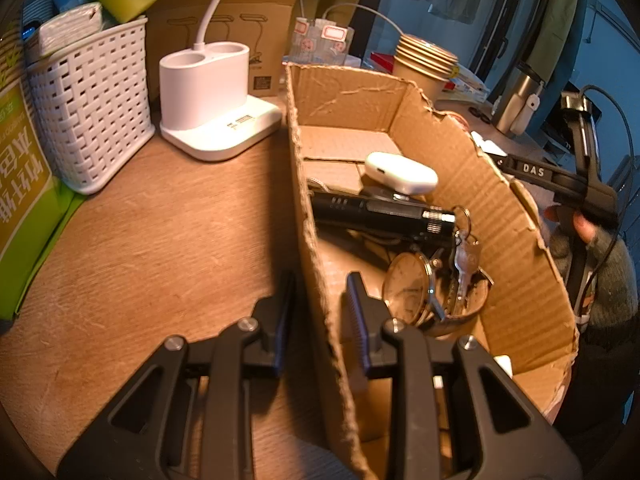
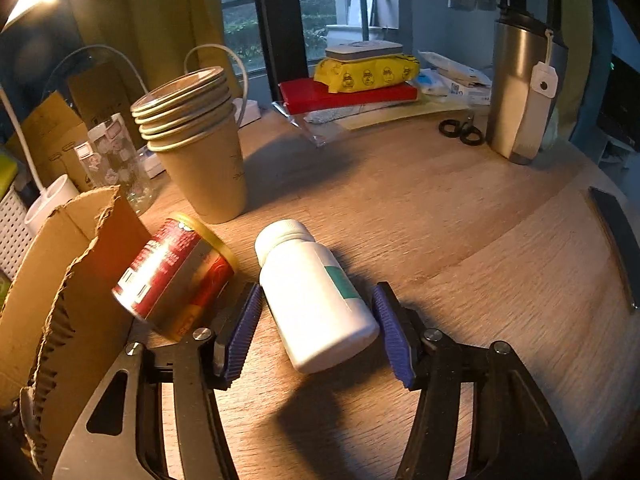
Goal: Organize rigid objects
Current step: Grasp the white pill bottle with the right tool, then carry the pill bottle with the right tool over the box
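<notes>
My left gripper [image 1: 320, 284] is shut on the left wall of a torn cardboard box [image 1: 460, 168], one finger inside and one outside. In the box lie a white earbud case [image 1: 400, 172], a black flashlight [image 1: 380, 216], keys [image 1: 464, 256] and a wristwatch [image 1: 412, 292]. A white pill bottle [image 2: 316, 300] lies on its side on the wooden table, between the blue pads of my right gripper [image 2: 318, 292]. The pads stand close to both of its sides without clearly pressing. A red can [image 2: 176, 276] lies tilted just left of it, against the box wall [image 2: 68, 280].
A white lamp base [image 1: 216, 96] and a white woven basket [image 1: 92, 112] stand left of the box. Stacked paper cups [image 2: 196, 132] rise behind the can. Further back are a steel tumbler [image 2: 524, 88], scissors [image 2: 460, 132] and a red book [image 2: 348, 96]. A dark flat strip [image 2: 616, 240] lies at the right edge.
</notes>
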Motion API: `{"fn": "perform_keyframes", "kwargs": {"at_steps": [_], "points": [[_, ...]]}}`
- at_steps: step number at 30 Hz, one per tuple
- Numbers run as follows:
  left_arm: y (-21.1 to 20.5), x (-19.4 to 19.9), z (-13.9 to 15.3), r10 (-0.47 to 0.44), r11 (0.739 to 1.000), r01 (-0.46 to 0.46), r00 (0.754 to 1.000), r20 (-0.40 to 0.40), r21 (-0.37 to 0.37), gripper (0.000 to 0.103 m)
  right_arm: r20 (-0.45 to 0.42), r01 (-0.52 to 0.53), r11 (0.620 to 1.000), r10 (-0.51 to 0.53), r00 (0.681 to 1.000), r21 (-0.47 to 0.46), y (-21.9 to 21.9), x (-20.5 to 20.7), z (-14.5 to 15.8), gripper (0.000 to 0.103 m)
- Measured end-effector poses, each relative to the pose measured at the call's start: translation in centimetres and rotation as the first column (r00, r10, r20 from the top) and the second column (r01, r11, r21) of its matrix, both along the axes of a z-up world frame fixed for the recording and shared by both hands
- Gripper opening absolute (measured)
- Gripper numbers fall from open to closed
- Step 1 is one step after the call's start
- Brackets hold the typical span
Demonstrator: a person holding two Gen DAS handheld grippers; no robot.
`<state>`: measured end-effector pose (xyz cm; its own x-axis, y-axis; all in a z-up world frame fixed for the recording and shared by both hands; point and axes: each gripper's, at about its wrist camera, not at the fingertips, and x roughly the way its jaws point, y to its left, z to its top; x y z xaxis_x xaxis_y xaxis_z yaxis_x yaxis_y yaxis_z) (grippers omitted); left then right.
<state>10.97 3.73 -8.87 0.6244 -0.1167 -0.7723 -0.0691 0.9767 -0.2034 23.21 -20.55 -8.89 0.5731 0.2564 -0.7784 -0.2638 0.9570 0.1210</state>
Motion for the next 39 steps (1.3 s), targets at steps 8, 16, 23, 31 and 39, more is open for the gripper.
{"fn": "perform_keyframes", "kwargs": {"at_steps": [8,16,23,31,39], "points": [[-0.1,0.0,0.0,0.0,1.0,0.0,1.0,0.0,0.0,0.028,0.068,0.007,1.0,-0.007,0.998,0.003,-0.2,-1.6,1.5,0.051],[0.0,0.0,0.0,0.0,1.0,0.0,1.0,0.0,0.0,0.028,0.136,-0.007,1.0,0.008,0.991,-0.012,0.0,-3.2,3.6,0.048],[0.0,0.0,0.0,0.0,1.0,0.0,1.0,0.0,0.0,0.028,0.184,-0.035,0.999,0.037,0.982,-0.014,0.8,-4.7,5.6,0.047],[0.0,0.0,0.0,0.0,1.0,0.0,1.0,0.0,0.0,0.028,0.258,-0.089,0.996,0.086,0.962,0.0,2.1,-6.8,8.9,0.047],[-0.1,-0.1,0.0,0.0,1.0,0.0,1.0,0.0,0.0,0.028,0.319,-0.168,0.986,0.165,0.933,-0.018,4.8,-9.3,11.4,0.047]]}}
